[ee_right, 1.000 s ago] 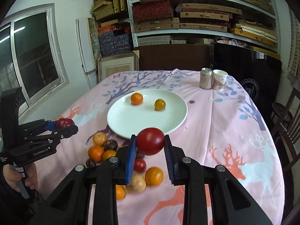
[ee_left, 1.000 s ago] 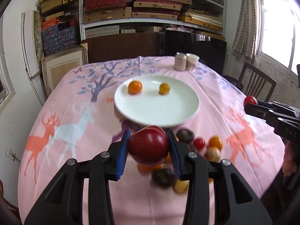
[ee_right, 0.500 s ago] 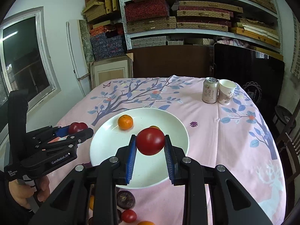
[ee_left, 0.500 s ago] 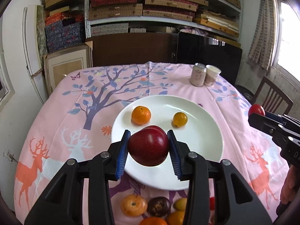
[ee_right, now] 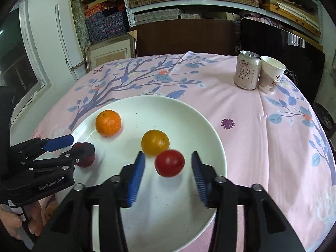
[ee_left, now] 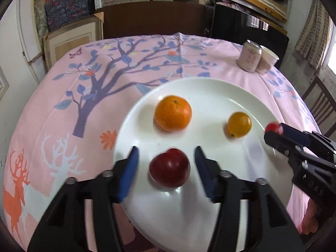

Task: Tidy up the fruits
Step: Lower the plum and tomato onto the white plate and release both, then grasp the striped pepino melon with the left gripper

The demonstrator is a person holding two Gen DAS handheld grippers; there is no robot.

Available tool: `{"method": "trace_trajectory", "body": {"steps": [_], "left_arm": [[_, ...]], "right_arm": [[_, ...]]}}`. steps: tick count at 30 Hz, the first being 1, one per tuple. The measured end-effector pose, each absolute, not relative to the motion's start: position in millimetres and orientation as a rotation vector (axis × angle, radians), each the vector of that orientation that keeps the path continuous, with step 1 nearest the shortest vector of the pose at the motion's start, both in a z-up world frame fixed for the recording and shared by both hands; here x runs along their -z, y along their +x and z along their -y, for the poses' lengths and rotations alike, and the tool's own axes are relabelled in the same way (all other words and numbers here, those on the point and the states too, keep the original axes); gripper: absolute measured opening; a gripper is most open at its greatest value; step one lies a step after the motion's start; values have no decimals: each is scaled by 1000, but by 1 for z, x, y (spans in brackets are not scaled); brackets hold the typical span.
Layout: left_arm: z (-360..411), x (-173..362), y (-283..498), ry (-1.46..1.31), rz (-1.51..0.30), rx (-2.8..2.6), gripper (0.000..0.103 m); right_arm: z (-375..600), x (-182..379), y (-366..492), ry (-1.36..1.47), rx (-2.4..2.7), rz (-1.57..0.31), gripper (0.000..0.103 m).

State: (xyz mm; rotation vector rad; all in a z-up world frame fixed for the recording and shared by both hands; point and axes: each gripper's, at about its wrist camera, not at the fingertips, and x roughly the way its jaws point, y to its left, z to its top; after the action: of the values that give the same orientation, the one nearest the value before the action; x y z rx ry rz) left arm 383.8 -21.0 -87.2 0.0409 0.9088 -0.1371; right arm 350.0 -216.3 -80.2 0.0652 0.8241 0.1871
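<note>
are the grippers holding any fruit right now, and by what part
Nothing is held. Both sets of jaws are opening: the plum and the tomato sit between the pads, untouched.

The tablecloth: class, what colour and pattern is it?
Pink tablecloth, printed with purple trees, blue leaves and deer; clearest in the left wrist view.

On the white plate you see four fruits: a mandarin at the far left, a smaller yellow-orange fruit to its right, a dark red plum, and a red tomato. The plum and tomato lie nearest you, apart from each other.
</note>
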Motion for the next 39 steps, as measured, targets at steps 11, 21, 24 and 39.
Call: {"method": "trace_trajectory", "body": {"steps": [11, 21, 24, 39], "left_arm": [[12, 22, 270, 114, -695, 184, 88], [9, 73, 130, 208, -738, 299, 88], [13, 85, 113, 190, -759, 312, 88], [54, 118, 113, 230, -848, 312, 60]], "right_arm": [[240, 38, 257, 117, -220, -744, 57], [225, 63, 112, 111, -234, -725, 60], [223, 68, 89, 107, -243, -737, 60], [233, 70, 69, 95, -211, -730, 60]]}}
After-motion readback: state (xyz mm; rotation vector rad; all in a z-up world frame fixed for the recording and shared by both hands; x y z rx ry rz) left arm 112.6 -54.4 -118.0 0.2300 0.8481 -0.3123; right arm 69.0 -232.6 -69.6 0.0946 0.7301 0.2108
